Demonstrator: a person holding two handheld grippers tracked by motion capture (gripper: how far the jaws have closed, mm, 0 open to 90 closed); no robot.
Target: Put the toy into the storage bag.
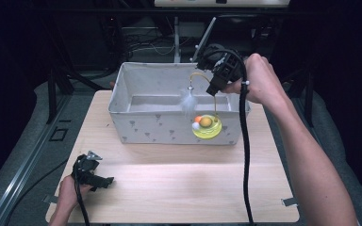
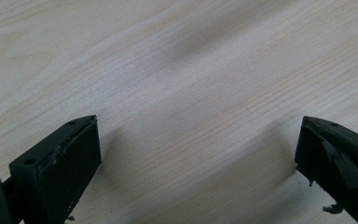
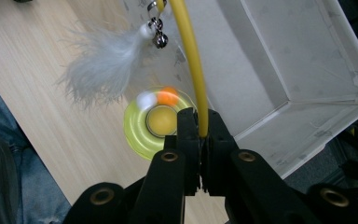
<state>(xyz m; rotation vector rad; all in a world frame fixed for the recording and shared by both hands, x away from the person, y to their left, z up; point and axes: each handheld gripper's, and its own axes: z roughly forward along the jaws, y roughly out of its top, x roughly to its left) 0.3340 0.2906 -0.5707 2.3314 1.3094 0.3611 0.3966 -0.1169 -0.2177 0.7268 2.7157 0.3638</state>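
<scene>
High view: a pale wooden tabletop [image 1: 179,188] is seen carrying a white fabric bin [image 1: 122,101] at its far half. A cat toy [image 1: 206,126] is held up in the air at the bin's near right side, its round yellow base hanging in front of the bin's near wall and its thin yellow stalk [image 3: 192,56] rising from the base and arching over leftward to a white feather [image 3: 103,63] with a small bell. The toy's long axis is thus roughly upright, base down, feather end curling toward the bin. The right tongs [image 3: 199,122] are closed on the stalk; the left tongs [image 2: 198,154] are spread wide with nothing between them, resting low over the bare tabletop at the near left. The step in hand is judged to be the carrying of the toy to the bin; next, it would need to be moved over the rim, lowered inside and released.
</scene>
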